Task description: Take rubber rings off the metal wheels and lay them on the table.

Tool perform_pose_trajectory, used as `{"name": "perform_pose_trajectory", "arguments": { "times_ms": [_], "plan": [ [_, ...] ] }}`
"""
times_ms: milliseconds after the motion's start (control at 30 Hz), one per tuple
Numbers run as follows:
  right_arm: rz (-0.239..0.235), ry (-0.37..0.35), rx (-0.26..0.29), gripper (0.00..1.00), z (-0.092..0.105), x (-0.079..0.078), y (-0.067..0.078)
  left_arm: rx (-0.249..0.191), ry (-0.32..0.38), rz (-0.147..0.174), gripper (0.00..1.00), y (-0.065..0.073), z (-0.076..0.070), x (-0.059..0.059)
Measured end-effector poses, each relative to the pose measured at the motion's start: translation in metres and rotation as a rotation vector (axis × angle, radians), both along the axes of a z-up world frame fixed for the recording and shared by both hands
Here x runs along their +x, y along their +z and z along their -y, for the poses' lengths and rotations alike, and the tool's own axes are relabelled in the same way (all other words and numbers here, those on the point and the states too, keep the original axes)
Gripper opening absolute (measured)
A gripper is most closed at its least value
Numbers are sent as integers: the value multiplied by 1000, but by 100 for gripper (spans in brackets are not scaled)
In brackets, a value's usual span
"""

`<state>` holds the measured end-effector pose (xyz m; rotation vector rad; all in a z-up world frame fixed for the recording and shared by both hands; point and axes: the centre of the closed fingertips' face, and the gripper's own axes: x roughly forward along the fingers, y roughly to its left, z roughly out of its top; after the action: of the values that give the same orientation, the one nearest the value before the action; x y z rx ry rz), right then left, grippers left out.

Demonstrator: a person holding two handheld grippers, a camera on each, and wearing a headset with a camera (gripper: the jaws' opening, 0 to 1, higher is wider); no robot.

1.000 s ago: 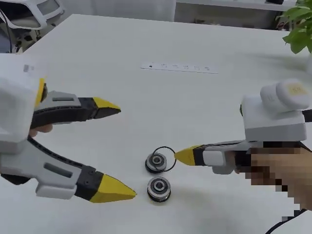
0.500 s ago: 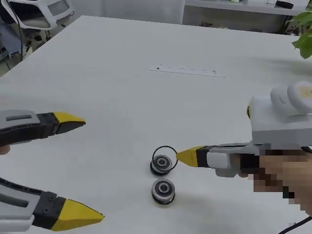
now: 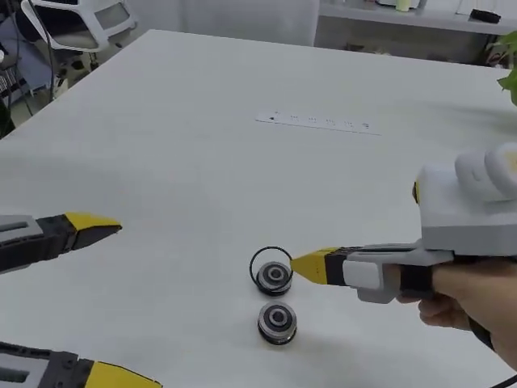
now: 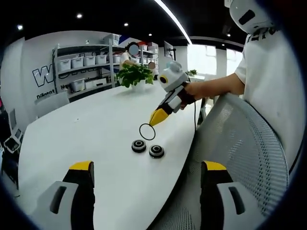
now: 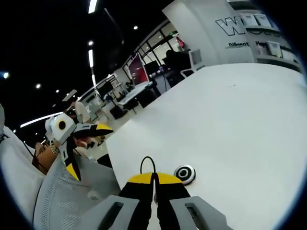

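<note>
Two small metal wheels lie close together on the white table (image 3: 178,145): the far wheel (image 3: 275,276) and the near wheel (image 3: 277,320). My right gripper (image 3: 303,264) comes in from the right, shut on a thin black rubber ring (image 3: 269,252) that stands as a loop over the far wheel. In the left gripper view the ring (image 4: 147,132) hangs from the right gripper (image 4: 158,117), above the wheels (image 4: 139,145) (image 4: 156,151). In the right gripper view the ring (image 5: 147,165) sticks up from the shut jaws (image 5: 153,179), next to a wheel (image 5: 184,174). My left gripper (image 3: 109,299) stands wide open at the left, holding nothing.
A flat white strip (image 3: 317,121) with small marks lies further back on the table. An office chair (image 3: 77,20) stands beyond the far left corner. A potted plant (image 4: 134,74) sits at the table's far end. The table's near edge lies just behind the wheels.
My left gripper has drawn back to the left, away from the wheels. The right gripper still holds the ring over the far wheel. The head camera has shifted a little.
</note>
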<state>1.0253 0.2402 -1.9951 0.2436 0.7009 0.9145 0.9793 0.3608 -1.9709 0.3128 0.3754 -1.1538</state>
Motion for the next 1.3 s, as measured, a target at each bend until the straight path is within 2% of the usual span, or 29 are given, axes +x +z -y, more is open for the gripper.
{"name": "perform_pose_trajectory", "arguments": {
  "times_ms": [133, 300, 500, 633, 967, 1200, 1300],
  "plan": [
    [6, 3, 2, 0, -2, -1, 2, 11, 8, -5, 90, -4, -1, 0],
    [14, 4, 10, 0, -5, -1, 5, -7, 21, -7, 92, -4, 0, 1],
    [44, 23, 10, 0, -15, -5, 13, 9, 23, -25, 94, -10, 1, -1],
    [66, 47, -2, 0, -22, -8, 16, 4, 30, -36, 96, -10, 2, -1],
    [93, 92, -26, 0, -35, -12, 13, 11, 31, -41, 97, -12, 2, -2],
    [126, 127, -74, 0, -44, -14, 6, -2, 34, -48, 96, -11, 3, -2],
    [123, 134, -78, 0, -47, -16, 4, -7, 36, -51, 96, -11, 2, -2]
  ]
}}
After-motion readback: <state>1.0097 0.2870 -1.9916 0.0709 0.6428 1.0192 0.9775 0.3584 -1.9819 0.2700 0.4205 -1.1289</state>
